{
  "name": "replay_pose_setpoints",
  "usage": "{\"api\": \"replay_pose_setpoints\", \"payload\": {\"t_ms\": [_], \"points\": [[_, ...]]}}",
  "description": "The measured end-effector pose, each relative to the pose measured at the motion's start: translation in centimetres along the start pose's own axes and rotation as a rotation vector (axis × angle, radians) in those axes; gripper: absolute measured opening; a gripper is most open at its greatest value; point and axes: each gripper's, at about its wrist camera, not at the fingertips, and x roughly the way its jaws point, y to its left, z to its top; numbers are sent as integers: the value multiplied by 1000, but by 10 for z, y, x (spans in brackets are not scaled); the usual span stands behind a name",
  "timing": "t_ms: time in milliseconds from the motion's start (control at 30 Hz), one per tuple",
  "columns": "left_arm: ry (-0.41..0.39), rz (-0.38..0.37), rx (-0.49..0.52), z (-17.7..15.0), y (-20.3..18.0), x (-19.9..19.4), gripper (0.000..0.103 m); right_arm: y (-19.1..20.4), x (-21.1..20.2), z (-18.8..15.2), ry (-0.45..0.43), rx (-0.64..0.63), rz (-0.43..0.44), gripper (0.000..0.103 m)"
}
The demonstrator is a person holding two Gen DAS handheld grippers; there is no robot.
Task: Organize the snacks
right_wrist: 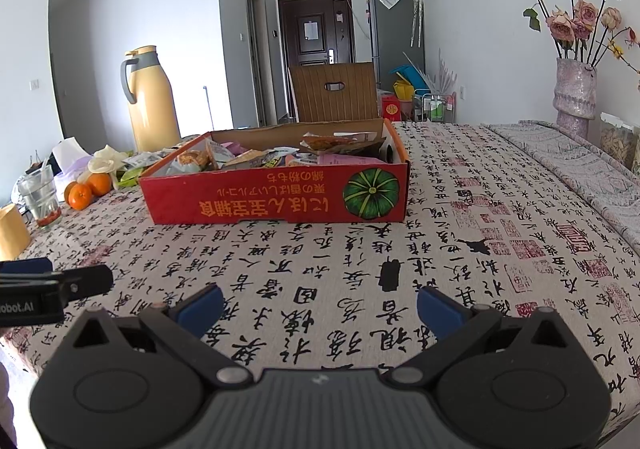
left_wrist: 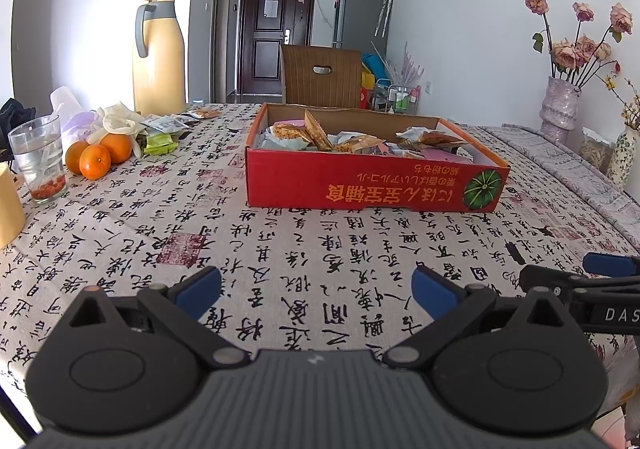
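Observation:
A red cardboard box (left_wrist: 372, 185) with a green pumpkin picture stands on the table ahead of both grippers; it also shows in the right wrist view (right_wrist: 276, 201). Several snack packets (left_wrist: 320, 137) lie inside it (right_wrist: 256, 159). More loose packets (left_wrist: 164, 129) lie on the cloth left of the box, near the flask (right_wrist: 138, 163). My left gripper (left_wrist: 316, 295) is open and empty, low over the cloth in front of the box. My right gripper (right_wrist: 320, 309) is open and empty beside it, to its right.
A yellow flask (left_wrist: 158, 57), oranges (left_wrist: 98, 157), a glass (left_wrist: 38, 159) and a plastic bag stand at the table's left. A vase of dried roses (left_wrist: 560, 105) and a jar (right_wrist: 618, 137) stand at the right edge. A brown chair (left_wrist: 322, 75) is behind the table.

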Motion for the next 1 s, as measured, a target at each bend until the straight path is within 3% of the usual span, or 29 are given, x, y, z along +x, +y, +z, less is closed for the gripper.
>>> {"api": "replay_pose_setpoints", "payload": {"t_ms": [1000], "points": [[6,-6,0,-2,-3,0,103,0,1,-1,3,0,1,103]]}}
